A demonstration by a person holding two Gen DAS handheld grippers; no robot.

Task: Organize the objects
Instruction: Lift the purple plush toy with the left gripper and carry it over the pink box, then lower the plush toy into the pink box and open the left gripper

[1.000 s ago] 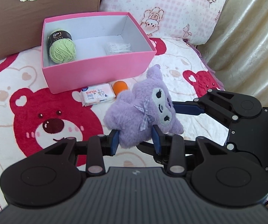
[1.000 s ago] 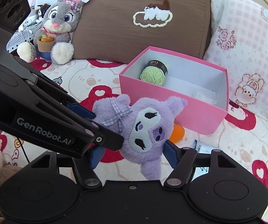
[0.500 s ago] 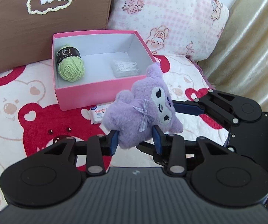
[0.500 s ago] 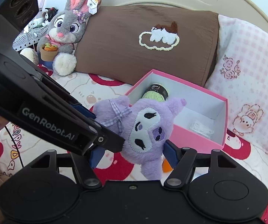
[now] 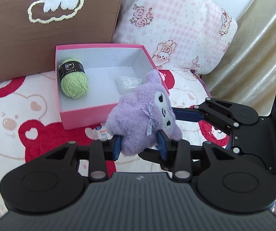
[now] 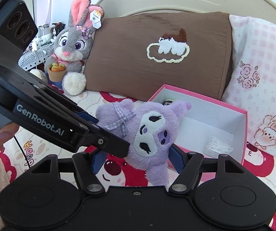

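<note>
Hand-held grippers, left (image 5: 139,146) and right (image 6: 136,158), both clamped on fluffy purple plush toy (image 5: 143,119) with gingham bow.

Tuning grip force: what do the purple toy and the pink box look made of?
Purple toy: soft plush, fuzzy matte pile that bulges around the claw pads, stitched face, checked fabric bow. Pink box: probably thin cardboard, with straight folded walls, pink matte outside and white inside; its rigidity can't be judged.
</note>
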